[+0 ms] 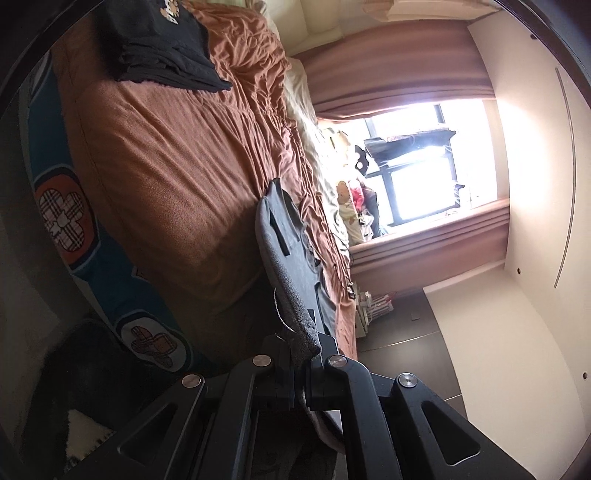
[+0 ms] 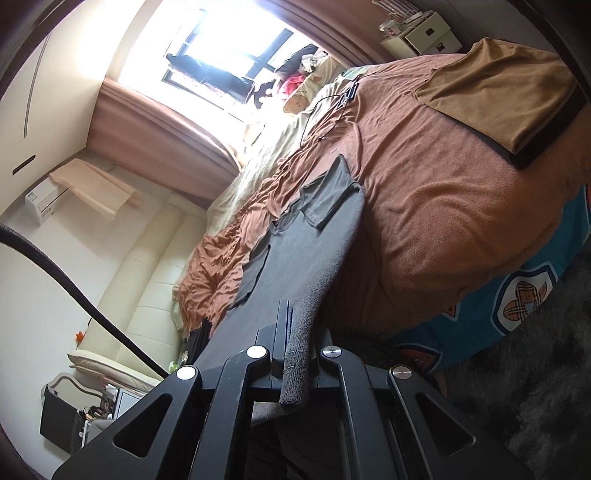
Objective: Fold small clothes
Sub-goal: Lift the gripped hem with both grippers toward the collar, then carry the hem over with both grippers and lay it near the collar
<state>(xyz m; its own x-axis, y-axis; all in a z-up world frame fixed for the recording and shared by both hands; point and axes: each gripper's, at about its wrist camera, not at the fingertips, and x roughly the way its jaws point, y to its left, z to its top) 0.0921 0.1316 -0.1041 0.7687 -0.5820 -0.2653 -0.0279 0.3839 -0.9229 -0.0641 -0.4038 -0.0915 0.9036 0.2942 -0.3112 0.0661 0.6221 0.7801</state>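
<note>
- Rug (image 1: 85, 354), dark and shaggy, fills the lower left corner of the left wrist view; much of it is in shadow and cut by the lens rim.
- Blue sheet (image 1: 74, 236) with checked flower patches hangs down the bed's side, partly lost behind the left gripper's frame.
- Black stack (image 1: 162, 44) of folded clothes sits on the brown blanket (image 1: 166, 158); its printed motif is cropped at the top edge and any lettering is too small to read.
- Left gripper (image 1: 303, 350) is clamped tight on the ribbed hem of the grey garment (image 1: 291, 258), which stretches away from it above the blanket's far edge.
- Window (image 1: 417, 166) glare washes out the sill; soft toys there are hard to make out.
- In the right wrist view, a dark cable (image 2: 74, 291) crosses the left side, blocking part of the cream headboard (image 2: 147, 266).
- Right gripper (image 2: 295, 354) is likewise closed on the garment's (image 2: 295, 254) hem, the cloth spread towards the window (image 2: 221, 48).
- Tan stack (image 2: 495, 92) lies on a dark piece at the blanket's (image 2: 443, 206) right, well apart from the garment.
- White box (image 2: 428, 33) at top: label unreadable.
</note>
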